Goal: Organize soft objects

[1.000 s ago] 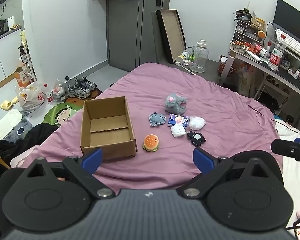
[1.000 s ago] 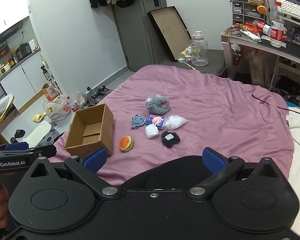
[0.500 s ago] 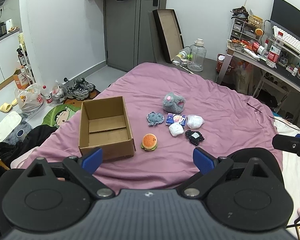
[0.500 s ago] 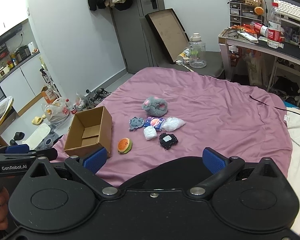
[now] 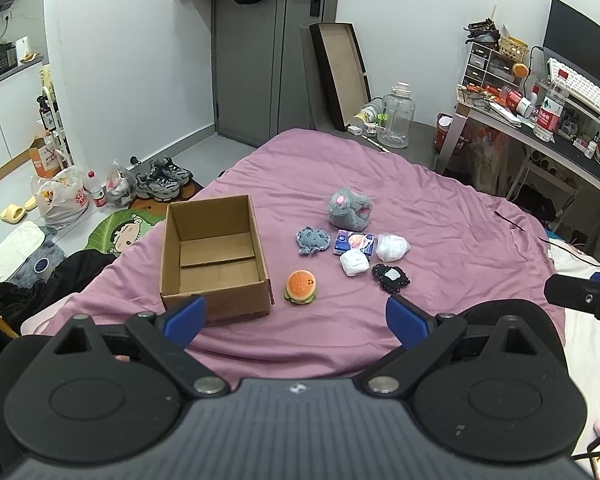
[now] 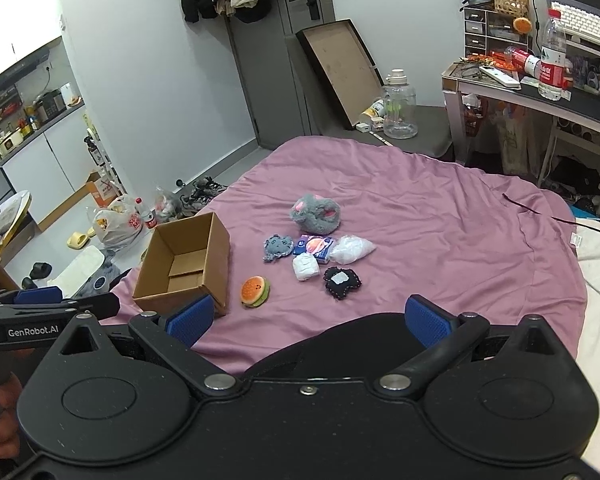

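Note:
An open cardboard box (image 5: 214, 256) (image 6: 182, 266) stands empty on the purple bedspread (image 5: 440, 216) (image 6: 440, 216). To its right lie a burger plush (image 5: 301, 286) (image 6: 255, 291), a small grey plush (image 5: 313, 240) (image 6: 277, 246), a big grey furry plush (image 5: 350, 207) (image 6: 316, 213), a blue packet (image 5: 355, 243) (image 6: 314, 246), two white soft bundles (image 5: 354, 262) (image 5: 392, 246) and a black plush (image 5: 390, 278) (image 6: 342, 282). My left gripper (image 5: 296, 316) and right gripper (image 6: 306, 316) both hang open and empty, short of the objects.
The bed's near edge lies just under both grippers. Shoes and plastic bags (image 5: 64, 200) litter the floor left of the bed. A cluttered desk (image 5: 548, 136) stands at the right. A large clear jug (image 5: 398, 118) and a leaning tray (image 5: 340, 72) sit beyond the bed.
Both views have shifted slightly, so the box and toys sit a little differently in frame. Both grippers stay open; nothing on the bed has moved.

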Available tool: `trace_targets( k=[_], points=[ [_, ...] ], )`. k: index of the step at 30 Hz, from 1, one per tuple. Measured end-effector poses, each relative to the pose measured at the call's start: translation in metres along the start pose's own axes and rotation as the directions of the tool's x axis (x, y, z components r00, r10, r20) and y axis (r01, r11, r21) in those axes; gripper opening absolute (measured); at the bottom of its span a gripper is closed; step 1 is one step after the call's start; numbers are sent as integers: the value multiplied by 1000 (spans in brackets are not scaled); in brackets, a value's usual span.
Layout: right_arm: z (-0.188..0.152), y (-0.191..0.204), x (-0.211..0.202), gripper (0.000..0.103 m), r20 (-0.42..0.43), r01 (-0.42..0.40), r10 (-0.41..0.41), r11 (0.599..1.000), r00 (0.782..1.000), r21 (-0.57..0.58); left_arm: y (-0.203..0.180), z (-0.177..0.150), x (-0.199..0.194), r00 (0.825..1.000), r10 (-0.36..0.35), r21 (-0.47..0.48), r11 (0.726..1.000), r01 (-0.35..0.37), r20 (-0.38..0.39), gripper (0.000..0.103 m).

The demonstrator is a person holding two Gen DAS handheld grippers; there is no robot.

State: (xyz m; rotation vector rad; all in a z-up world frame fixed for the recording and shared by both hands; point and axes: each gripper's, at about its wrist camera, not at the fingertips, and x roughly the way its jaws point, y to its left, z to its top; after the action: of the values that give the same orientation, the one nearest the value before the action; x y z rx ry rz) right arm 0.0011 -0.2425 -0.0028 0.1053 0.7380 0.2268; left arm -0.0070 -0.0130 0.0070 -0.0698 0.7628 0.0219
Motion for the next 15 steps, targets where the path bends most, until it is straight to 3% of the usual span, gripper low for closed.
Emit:
trace_targets(
  k=[15],
  points=[
    [-1,-1,2,103,-3,-4,4,1000,1000,0,5,1,-3,1000,-2,-4,1000,2,7,96]
  ],
)
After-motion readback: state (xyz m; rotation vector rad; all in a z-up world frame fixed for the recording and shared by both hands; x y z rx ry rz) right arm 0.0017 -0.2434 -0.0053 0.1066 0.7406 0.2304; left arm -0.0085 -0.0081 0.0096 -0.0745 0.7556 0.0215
